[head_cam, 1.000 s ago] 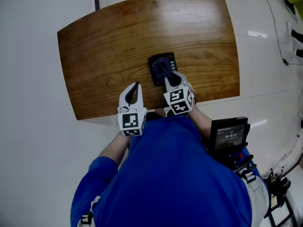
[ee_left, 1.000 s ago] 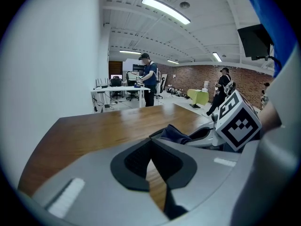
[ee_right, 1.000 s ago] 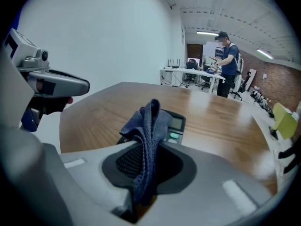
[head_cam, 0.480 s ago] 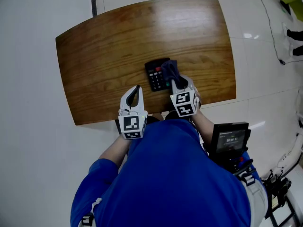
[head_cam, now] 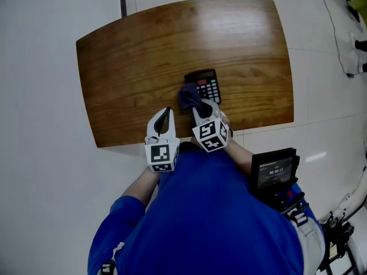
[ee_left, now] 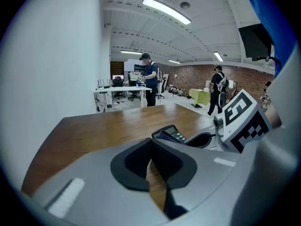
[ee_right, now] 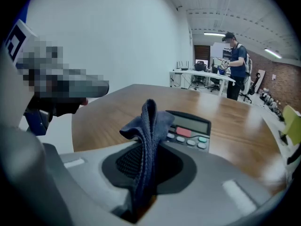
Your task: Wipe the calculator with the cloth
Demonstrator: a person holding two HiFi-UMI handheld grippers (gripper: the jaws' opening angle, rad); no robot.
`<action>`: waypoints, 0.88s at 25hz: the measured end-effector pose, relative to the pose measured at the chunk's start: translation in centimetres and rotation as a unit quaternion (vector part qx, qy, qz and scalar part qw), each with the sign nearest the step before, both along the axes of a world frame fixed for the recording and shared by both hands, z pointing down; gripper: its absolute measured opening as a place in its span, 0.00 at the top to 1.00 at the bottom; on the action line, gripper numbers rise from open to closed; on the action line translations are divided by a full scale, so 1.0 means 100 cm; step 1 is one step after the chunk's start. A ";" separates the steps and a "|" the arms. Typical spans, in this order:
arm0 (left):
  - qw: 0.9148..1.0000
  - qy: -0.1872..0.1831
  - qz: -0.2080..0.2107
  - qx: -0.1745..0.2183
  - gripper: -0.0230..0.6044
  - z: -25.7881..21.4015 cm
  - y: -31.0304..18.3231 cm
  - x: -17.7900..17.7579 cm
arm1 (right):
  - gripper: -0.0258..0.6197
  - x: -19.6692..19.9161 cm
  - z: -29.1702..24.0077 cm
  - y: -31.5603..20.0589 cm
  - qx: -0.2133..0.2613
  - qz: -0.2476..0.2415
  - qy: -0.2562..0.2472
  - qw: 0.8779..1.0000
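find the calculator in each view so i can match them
Head view: calculator at centre of the table.
Left gripper view: just right of centre, small.
Right gripper view: centre-right, behind the cloth.
Shared landmark: the dark cloth against it.

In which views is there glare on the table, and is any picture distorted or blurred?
Head view: pale glare on the far part of the table, otherwise sharp. Left gripper view and right gripper view: strong fisheye bending, dark corners. Right gripper view: a mosaic patch at upper left.
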State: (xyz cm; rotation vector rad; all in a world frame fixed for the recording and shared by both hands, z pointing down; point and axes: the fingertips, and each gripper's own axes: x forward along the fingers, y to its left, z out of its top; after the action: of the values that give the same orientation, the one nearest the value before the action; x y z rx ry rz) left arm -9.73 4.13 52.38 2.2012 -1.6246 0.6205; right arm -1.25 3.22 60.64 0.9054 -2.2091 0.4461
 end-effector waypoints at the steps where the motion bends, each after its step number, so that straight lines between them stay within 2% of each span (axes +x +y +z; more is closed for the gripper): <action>1: 1.000 -0.002 -0.001 -0.001 0.95 -0.002 0.002 -0.001 | 0.86 -0.003 0.001 0.002 -0.002 -0.004 -0.001 1.000; 8: 1.000 -0.013 0.008 -0.009 0.95 0.001 0.005 0.000 | 0.86 0.004 0.010 -0.002 -0.007 0.012 -0.003 1.000; 22: 0.999 -0.001 0.045 -0.001 0.95 0.027 -0.002 0.033 | 0.86 0.085 0.037 -0.016 -0.003 0.098 0.032 0.995</action>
State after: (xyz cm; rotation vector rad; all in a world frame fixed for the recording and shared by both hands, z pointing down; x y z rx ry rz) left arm -6.38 3.96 55.10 2.2831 -1.5308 0.6481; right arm 7.28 1.58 64.33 1.1232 -2.0689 0.5071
